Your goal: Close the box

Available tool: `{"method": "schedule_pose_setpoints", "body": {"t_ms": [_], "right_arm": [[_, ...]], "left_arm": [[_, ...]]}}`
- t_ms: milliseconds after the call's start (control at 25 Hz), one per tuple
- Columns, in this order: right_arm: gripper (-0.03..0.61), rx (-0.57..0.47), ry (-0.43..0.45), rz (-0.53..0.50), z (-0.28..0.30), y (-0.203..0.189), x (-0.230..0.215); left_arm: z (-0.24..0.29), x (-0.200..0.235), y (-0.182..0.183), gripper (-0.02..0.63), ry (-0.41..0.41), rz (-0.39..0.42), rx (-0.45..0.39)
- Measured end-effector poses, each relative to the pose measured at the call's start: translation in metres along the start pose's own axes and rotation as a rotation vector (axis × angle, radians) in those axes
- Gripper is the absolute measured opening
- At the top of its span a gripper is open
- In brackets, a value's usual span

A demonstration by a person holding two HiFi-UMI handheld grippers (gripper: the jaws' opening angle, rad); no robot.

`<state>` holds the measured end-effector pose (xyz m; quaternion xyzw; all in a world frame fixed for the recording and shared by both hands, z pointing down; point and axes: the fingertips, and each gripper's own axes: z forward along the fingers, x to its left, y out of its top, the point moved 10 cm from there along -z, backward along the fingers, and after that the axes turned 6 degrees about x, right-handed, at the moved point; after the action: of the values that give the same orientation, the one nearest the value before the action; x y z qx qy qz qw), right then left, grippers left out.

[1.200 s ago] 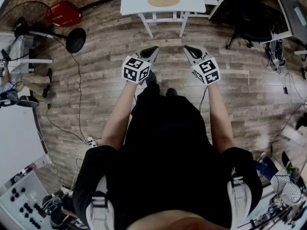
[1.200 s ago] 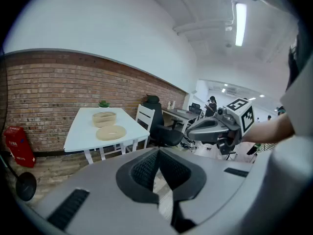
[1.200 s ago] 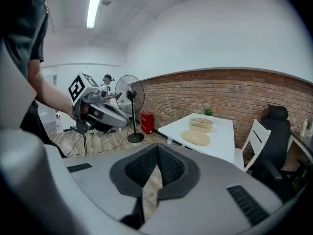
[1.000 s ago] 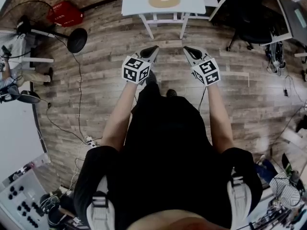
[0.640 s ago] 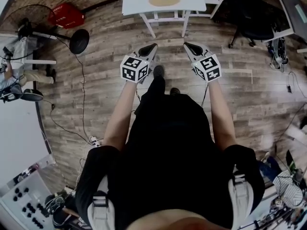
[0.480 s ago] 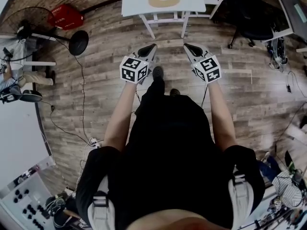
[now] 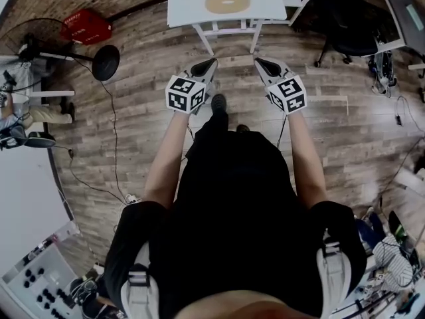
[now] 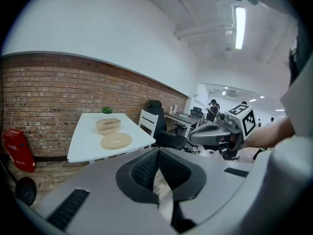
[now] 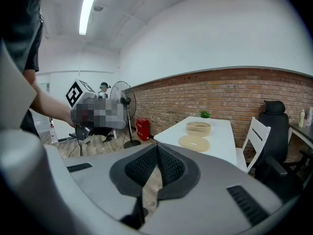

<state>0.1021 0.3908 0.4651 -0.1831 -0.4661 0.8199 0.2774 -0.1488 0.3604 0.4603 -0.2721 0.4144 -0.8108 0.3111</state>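
Note:
A round tan box point(image 8: 108, 125) stands open on a white table point(image 8: 85, 141), and its flat round lid point(image 8: 116, 141) lies beside it on the near side. From the head view the lid point(image 7: 226, 0) and table point(image 7: 265, 5) are at the top, some way ahead of both grippers. My left gripper point(image 7: 211, 63) and right gripper point(image 7: 259, 62) are held out side by side above the wooden floor, both shut with nothing between the jaws. The right gripper view shows the box point(image 9: 198, 128) and lid point(image 9: 194, 143) ahead to the right.
A standing fan point(image 7: 99, 57) and a red crate point(image 7: 86, 26) are on the floor to the left. A black office chair point(image 7: 352, 25) and a white chair point(image 8: 146, 121) stand right of the table. A cable point(image 7: 109, 131) runs across the floor on the left.
Both grippers have moved a little forward toward the table, still shut and side by side. A foot has stepped forward below them.

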Motion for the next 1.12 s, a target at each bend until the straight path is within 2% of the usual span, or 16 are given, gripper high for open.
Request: {"method": "schedule_pose_setpoints", "body": {"t_ms": [400, 520, 760, 1120], "right_arm": [[-0.003, 0.023, -0.013, 0.02, 0.038, 0.016, -0.012], [-0.003, 0.032, -0.038, 0.03, 0.05, 0.02, -0.017], [-0.003, 0.059, -0.085, 0.053, 0.074, 0.026, -0.033], [-0.003, 0.077, -0.141, 0.1, 0.108, 0.038, -0.049]], "left_arm": [[0.013, 0.036, 0.013, 0.018, -0.03, 0.004, 0.005], [0.019, 0.049, 0.019, 0.018, -0.044, 0.004, 0.006], [0.044, 0.072, 0.033, 0.02, -0.102, 0.055, 0.038], [0.069, 0.121, 0.046, 0.018, -0.16, 0.057, 0.056]]}}
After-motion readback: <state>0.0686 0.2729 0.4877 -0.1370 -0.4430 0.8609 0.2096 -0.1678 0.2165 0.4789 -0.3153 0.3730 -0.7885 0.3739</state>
